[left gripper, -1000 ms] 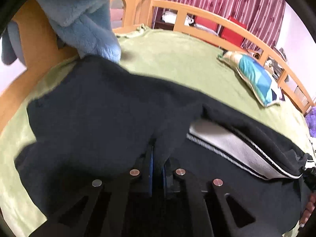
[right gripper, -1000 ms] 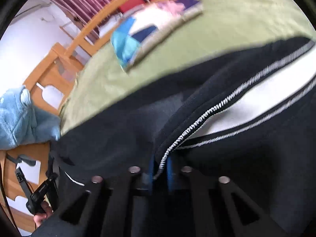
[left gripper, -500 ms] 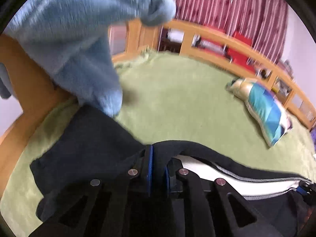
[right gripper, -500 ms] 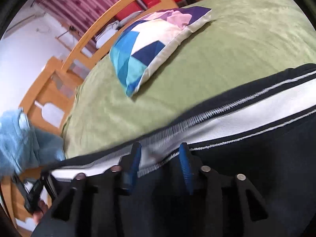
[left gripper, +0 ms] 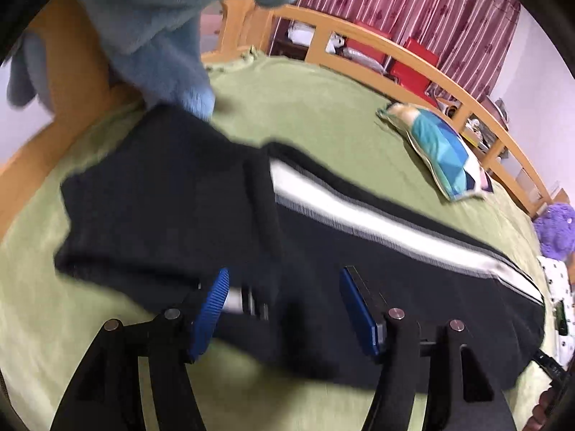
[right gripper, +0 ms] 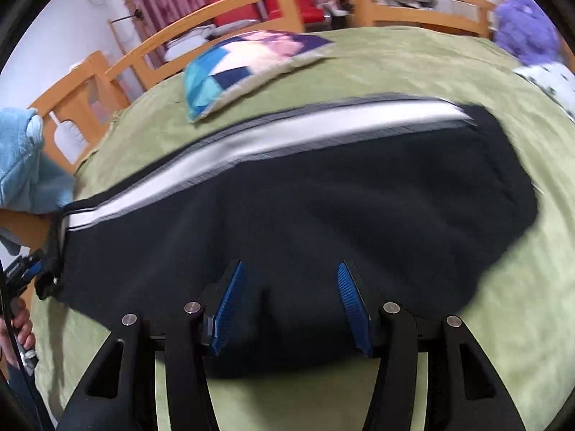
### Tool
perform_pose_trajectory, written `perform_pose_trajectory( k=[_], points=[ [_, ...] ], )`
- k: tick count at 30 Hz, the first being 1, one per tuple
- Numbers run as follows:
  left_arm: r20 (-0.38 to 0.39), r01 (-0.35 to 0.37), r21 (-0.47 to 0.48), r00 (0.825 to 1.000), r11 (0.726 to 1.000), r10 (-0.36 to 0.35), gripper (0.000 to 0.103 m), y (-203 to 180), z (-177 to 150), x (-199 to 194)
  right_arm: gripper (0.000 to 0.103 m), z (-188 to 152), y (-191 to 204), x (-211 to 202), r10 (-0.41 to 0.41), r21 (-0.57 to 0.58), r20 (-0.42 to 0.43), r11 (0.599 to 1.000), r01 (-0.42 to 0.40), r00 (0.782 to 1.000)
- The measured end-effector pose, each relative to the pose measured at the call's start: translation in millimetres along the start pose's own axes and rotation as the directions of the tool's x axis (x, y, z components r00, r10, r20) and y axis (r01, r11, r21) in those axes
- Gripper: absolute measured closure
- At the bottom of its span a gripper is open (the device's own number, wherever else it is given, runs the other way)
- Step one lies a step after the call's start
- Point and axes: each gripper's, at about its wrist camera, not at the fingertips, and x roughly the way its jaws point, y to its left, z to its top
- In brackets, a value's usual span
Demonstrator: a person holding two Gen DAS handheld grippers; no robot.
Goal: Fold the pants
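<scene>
Your left gripper and right gripper: jaws spread, holding nothing, over the near hem. Black pants with a white side stripe: flat on your green blanket. Beyond: patchwork pillow, wooden rail.

Black hand-held gripper, blue pads

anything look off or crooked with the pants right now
The black pants lie on the green bed cover folded along their length, white side stripe up. In the left wrist view one end is doubled over unevenly, its edge slanting across the stripe. Both grippers are open; motion blur hides finer wrinkles.
</scene>
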Motion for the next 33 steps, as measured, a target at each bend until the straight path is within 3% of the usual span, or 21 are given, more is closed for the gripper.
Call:
perform_pose_trajectory(
  k=[6,10,13,16,25,27,28,29,30,31,33],
  points=[
    [-0.087,0.079,-0.150,0.992,0.985,-0.093,0.043,17,-53,5,0.046,-39,-62,-11,-0.038,0.121,-0.046,0.992,0.043,0.998],
    [-0.116,0.144,-0.204,0.979,0.968,-0.170,0.043,21,-68,18,0.046,-50,-88,-4,0.034,0.241,-0.042,0.970,-0.023,0.999],
    [-0.092,0.168,-0.209,0.977,0.963,-0.191,0.043,21,-65,22,0.038,-49,-105,7,0.104,0.345,0.011,0.933,-0.101,0.995],
    [-0.094,0.175,-0.233,0.975,0.957,-0.201,0.043,22,-58,35,0.037,-40,-113,18,0.129,0.406,0.062,0.902,-0.143,0.990],
    [-0.054,0.136,-0.309,0.986,0.941,-0.160,0.043,17,-27,77,0.036,4,-109,55,0.093,0.449,0.126,0.883,-0.141,0.988],
    [-0.055,0.113,-0.337,0.989,0.935,-0.139,0.052,16,-22,84,0.043,14,-109,63,0.085,0.469,0.130,0.873,-0.136,0.988],
    [-0.058,0.096,-0.344,0.991,0.934,-0.123,0.056,16,-21,85,0.060,18,-110,67,0.073,0.479,0.124,0.869,-0.124,0.990],
    [-0.059,0.088,-0.350,0.992,0.933,-0.115,0.068,17,-21,86,0.077,20,-112,70,0.053,0.489,0.109,0.866,-0.099,0.993],
    [-0.062,0.105,-0.353,0.989,0.930,-0.135,0.083,18,-21,86,0.080,21,-115,72,0.069,0.497,0.108,0.860,-0.114,0.992],
    [-0.063,0.126,-0.353,0.985,0.927,-0.158,0.086,19,-22,85,0.086,20,-118,70,0.094,0.510,0.127,0.847,-0.146,0.987],
    [-0.058,0.130,-0.341,0.986,0.931,-0.159,0.090,18,-24,77,0.089,13,-124,55,0.115,0.533,0.184,0.823,-0.197,0.976]
  ],
)
